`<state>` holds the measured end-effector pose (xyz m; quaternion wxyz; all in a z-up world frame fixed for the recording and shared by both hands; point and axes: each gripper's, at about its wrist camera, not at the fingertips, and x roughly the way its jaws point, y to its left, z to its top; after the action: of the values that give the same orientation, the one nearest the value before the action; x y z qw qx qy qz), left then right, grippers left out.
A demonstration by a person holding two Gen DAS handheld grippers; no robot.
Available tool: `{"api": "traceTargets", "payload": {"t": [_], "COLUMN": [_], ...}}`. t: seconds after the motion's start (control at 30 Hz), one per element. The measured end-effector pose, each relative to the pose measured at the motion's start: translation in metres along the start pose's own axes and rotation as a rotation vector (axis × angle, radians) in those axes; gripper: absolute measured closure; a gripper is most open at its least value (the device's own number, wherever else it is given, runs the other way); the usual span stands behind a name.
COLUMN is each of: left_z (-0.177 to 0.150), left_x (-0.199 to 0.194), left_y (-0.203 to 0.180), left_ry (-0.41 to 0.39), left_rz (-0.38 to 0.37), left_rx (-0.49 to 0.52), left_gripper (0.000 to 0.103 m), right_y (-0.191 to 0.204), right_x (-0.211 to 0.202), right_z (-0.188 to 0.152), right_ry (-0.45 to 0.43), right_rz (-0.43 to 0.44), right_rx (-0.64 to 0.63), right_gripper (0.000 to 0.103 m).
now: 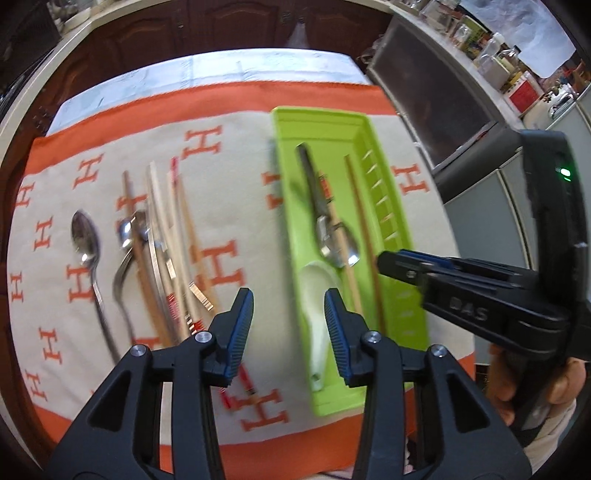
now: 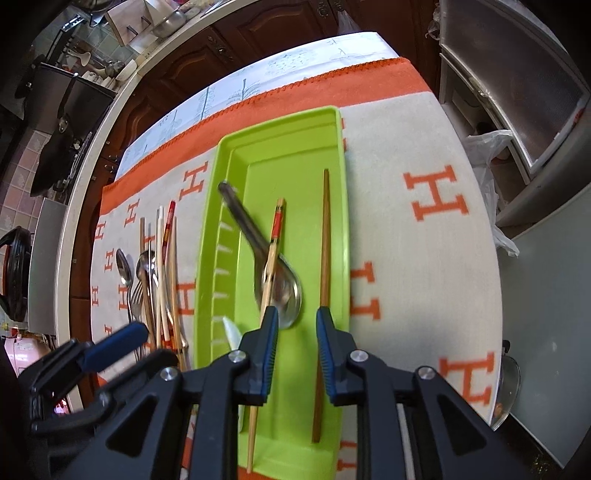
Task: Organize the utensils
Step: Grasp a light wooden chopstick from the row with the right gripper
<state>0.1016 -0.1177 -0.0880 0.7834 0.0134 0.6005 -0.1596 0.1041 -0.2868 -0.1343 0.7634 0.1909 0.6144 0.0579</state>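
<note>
A lime green tray (image 1: pixel 284 155) (image 2: pixel 229 155) lies on the cloth. It holds a metal spoon (image 2: pixel 284 291) (image 1: pixel 338 251), a white ceramic spoon (image 1: pixel 317 295), a red-topped chopstick (image 2: pixel 271 258) and a brown chopstick (image 2: pixel 324 254). A pile of loose chopsticks (image 1: pixel 173 251) (image 2: pixel 164 280), spoons (image 1: pixel 86 247) and a fork lies left of the tray. My left gripper (image 1: pixel 289 321) is open and empty, above the cloth by the tray's left rim. My right gripper (image 2: pixel 293 325) is open and empty, above the tray's near half; it also shows in the left wrist view (image 1: pixel 413 266).
The beige and orange H-patterned cloth (image 2: pixel 424 258) covers the table. Dark wooden cabinets (image 1: pixel 184 29) stand behind. A grey appliance (image 2: pixel 517 110) stands close on the right. A worktop with cookware (image 2: pixel 74 92) runs along the left.
</note>
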Motion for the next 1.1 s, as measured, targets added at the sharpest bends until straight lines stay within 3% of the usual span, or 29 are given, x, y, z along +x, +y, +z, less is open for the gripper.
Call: {"api": "traceTargets", "payload": {"t": [0.27,0.63,0.83,1.1], "left_z": [-0.028,-0.02,-0.012,-0.011], "left_x": [-0.009,-0.051,-0.058,-0.033], "left_y": [0.041,0.132,0.157,0.16], "left_ry": [-0.039,-0.142,-0.158,-0.11], "left_rz": [0.105,0.167,0.163,0.132], "left_rx": [0.001,-0.152,-0.191,-0.196], "left_gripper": [0.066,0.067,0.067,0.067], "right_y": [0.028,0.085,0.118,0.141], "right_x": [-0.004,-0.018,0.0,0.056], "right_z": [-0.032,-0.032,-0.018,0.002], "right_ry": [-0.016,-0.072,-0.017,0.113], "right_rz": [-0.03,-0.047,0.015,0.016], "right_rx": [-0.054,-0.179,-0.216,-0.183], "right_gripper": [0.082,0.082,0.082,0.082]}}
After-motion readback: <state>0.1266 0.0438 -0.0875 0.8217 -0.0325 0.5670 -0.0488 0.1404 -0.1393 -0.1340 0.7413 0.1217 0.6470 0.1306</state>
